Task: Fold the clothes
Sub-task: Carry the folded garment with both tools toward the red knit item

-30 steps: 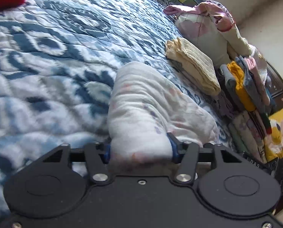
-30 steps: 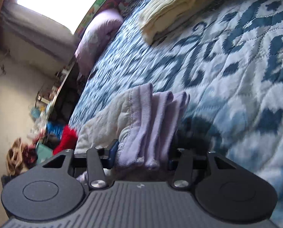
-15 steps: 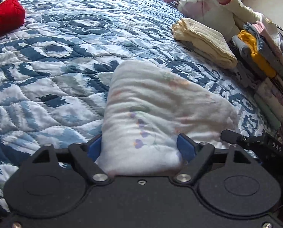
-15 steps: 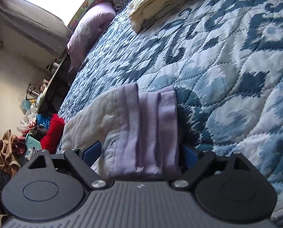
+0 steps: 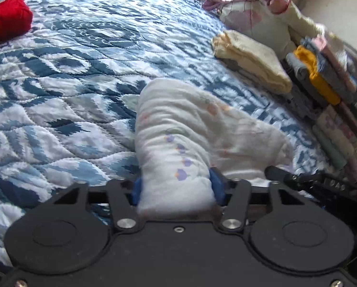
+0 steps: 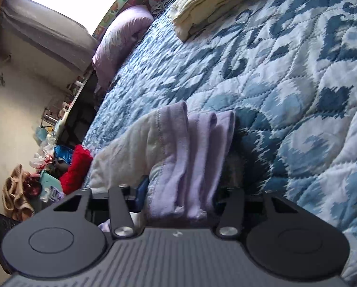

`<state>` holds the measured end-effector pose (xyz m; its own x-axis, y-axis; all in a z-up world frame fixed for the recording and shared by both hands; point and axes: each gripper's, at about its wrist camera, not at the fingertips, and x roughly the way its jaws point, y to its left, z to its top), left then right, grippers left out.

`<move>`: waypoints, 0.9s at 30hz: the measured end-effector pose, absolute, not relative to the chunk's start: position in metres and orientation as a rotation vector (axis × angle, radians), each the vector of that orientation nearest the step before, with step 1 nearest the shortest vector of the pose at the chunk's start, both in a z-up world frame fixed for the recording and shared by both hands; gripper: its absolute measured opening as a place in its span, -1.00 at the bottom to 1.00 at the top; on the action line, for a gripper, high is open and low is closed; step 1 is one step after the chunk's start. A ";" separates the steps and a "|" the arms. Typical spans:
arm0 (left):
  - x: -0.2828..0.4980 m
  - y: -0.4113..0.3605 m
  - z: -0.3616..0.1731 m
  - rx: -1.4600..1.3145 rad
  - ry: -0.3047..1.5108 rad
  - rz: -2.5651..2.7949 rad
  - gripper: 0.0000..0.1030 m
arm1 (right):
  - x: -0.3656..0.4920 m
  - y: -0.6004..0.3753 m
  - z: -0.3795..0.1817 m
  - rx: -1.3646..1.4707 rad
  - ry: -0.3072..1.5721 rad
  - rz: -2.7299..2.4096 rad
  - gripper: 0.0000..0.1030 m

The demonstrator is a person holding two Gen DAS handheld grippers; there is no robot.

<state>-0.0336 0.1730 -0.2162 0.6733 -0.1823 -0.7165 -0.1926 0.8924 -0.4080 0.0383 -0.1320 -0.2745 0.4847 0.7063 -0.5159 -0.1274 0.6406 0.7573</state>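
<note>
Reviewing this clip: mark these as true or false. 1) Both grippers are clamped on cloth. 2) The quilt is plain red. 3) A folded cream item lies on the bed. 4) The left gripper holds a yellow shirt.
1) True: the left gripper pinches the white printed garment; the right gripper pinches its lilac edge.
2) False: the quilt is patterned blue and white.
3) True: the folded cream item lies there.
4) False: it holds the white printed garment.

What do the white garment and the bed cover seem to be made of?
White garment: soft knit, probably cotton, matte; it bunches into rounded folds, carries a faint printed pattern, and has lilac ribbed edging.
Bed cover: quilted woven fabric, padded; stitched lines puff between seams, with a slight sheen. The fibre cannot be told.
</note>
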 end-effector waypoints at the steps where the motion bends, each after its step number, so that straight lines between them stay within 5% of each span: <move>1: -0.036 0.176 -0.213 -0.494 0.834 0.007 -0.08 | 0.038 -0.131 -0.271 0.707 0.929 0.572 -0.08; 27: -0.089 0.343 -0.172 -0.804 0.595 0.277 -0.08 | 0.106 0.076 -0.192 0.509 0.948 0.942 -0.11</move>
<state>-0.0894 0.3431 -0.1721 0.8034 0.0115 -0.5953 -0.4484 0.6696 -0.5921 0.1056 0.0761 -0.1920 0.2494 0.8551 -0.4545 -0.4495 0.5179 0.7278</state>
